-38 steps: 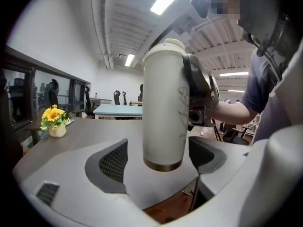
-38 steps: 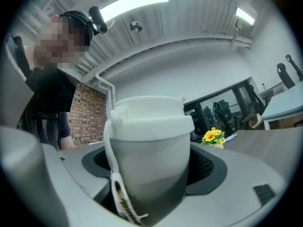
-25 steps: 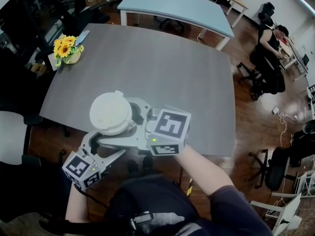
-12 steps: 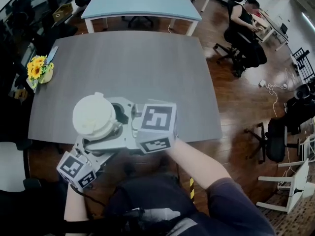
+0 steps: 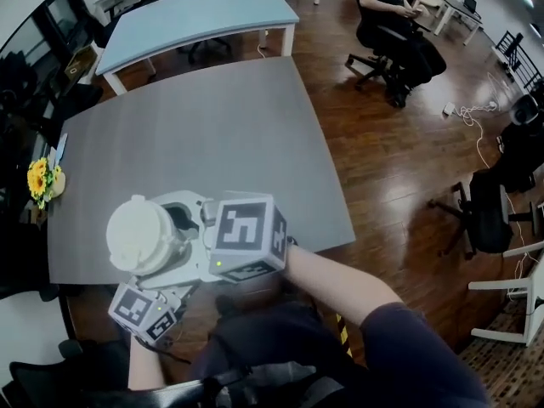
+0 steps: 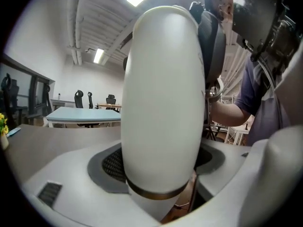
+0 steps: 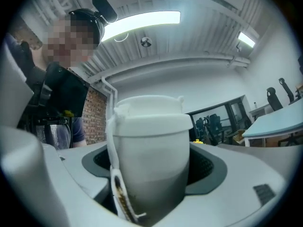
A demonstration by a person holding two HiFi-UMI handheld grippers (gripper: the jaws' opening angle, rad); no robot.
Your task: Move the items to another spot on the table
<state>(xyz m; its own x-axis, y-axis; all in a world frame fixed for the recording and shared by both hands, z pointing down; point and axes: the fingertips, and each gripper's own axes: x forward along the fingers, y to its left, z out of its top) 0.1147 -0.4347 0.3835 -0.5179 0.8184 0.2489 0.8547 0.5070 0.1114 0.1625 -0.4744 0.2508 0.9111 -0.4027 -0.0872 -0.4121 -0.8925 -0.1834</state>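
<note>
Cup (image 5: 140, 235) is white, lidded, brown-banded near its base.

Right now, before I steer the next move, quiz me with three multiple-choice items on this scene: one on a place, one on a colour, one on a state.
1. Where is the small pot of yellow sunflowers?
A) at the left edge of the gray table
B) at the gray table's right edge
C) in the middle of the gray table

2. What colour is the rectangular table beyond the gray one?
A) brown
B) light blue
C) black

3. What state is the white lidded cup in?
A) lying tipped on the gray table
B) standing free on the gray table
C) clamped upright in the right gripper

Answers:
1 A: the head view shows the flowers at that table's left edge.
2 B: its top is pale blue in the head view.
3 C: the right gripper view shows both pads against the cup's sides.
</note>
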